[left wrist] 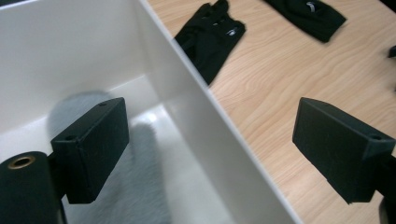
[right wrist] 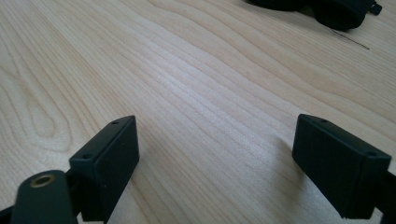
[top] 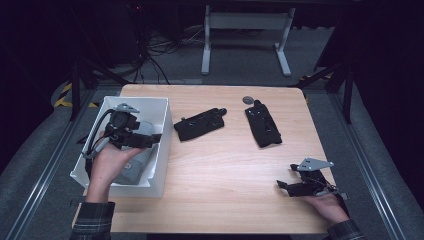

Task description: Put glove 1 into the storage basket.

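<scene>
grey glove (top: pixel 131 167) lying flat in the white bin (top: pixel 161 107), two black gloves (top: pixel 199 124) (top: pixel 263 126) flat on the table, well apart

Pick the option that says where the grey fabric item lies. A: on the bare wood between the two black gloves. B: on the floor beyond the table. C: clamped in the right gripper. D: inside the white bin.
D: the grey fabric item lies on the bottom of the white bin, below the open, empty left gripper; the two black gloves lie out on the table.
</scene>
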